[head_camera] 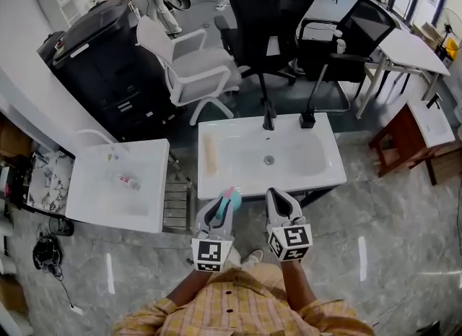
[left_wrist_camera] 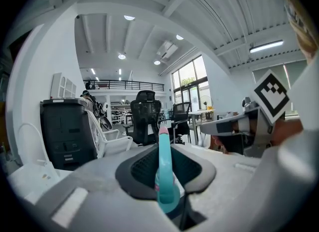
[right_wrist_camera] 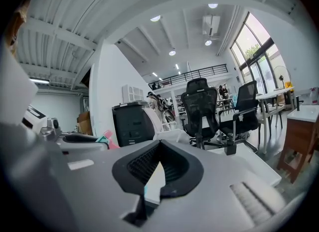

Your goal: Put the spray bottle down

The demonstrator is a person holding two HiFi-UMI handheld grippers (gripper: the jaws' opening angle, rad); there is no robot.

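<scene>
While you are holding both grippers side by side in front of your body, the left gripper (head_camera: 223,205) is pinching the spray bottle (head_camera: 231,199) between its two dark pads. In the left gripper view the bottle is standing upright in the grip; it is teal, with a pink tip at the top, and the pads are pressing on its two sides. It is not resting on anything: in the head view it is appearing over the near edge of the white surface (head_camera: 216,184) that is carrying a sunken basin with a drain (head_camera: 268,160). The right gripper (head_camera: 280,199) is just beside the left one, over the same edge, and it is carrying nothing. Its jaws are meeting at the tips, and the right gripper view is showing only a thin wedge of light between the pads nearer the camera. On the far rim of the surface a black faucet (head_camera: 268,118) is standing, and a pale beige strip (head_camera: 210,152) is lying along the left side of the basin. A second white surface (head_camera: 94,208) is standing to the left, well apart from the grippers, with a small clear bottle (head_camera: 128,181) lying on it. Behind the basin, a black office chair (head_camera: 268,16) and a white chair (head_camera: 191,63) are standing on the floor.
</scene>
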